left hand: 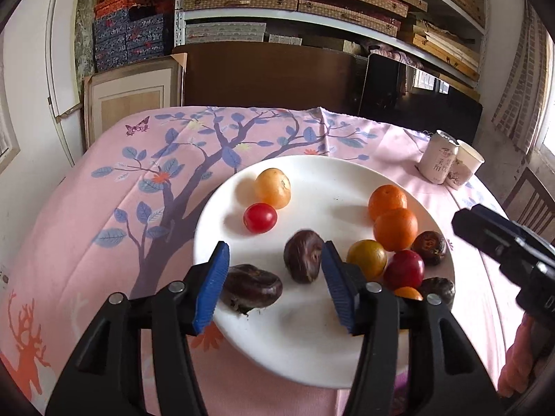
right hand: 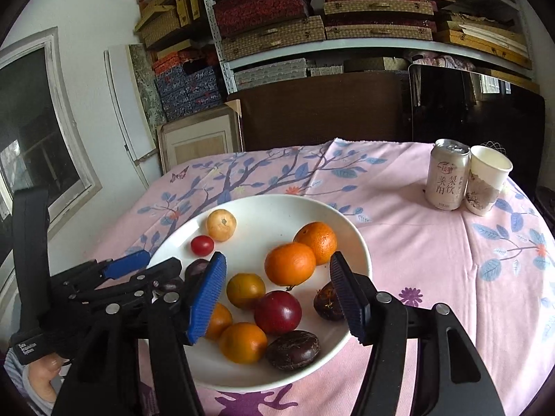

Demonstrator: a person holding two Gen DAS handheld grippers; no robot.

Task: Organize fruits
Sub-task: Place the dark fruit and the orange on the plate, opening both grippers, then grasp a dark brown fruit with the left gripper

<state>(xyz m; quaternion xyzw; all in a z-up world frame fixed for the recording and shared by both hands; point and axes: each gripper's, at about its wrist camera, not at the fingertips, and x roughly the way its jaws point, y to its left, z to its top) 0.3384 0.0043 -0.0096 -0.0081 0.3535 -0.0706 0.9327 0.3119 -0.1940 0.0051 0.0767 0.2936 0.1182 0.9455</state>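
A white plate (left hand: 312,160) (right hand: 274,200) on the pink tablecloth holds the fruit. My left gripper (left hand: 275,256) hangs open over its near left part. One wrinkled dark passion fruit (left hand: 303,260) lies between the pads, close to the right one, and another (left hand: 251,287) lies by the left pad. A pale yellow fruit (left hand: 272,187) and a cherry tomato (left hand: 260,217) sit at the far left. My right gripper (right hand: 277,267) is open above two oranges (right hand: 289,263), a red plum (right hand: 277,312) and more passion fruit (right hand: 293,349), gripping nothing.
A drink can (right hand: 447,180) and a paper cup (right hand: 485,183) stand at the table's far right. Shelves of boxes (right hand: 277,34) and a dark board fill the wall behind. A wooden chair (left hand: 527,201) stands to the right, and a hand (right hand: 45,374) holds the left gripper.
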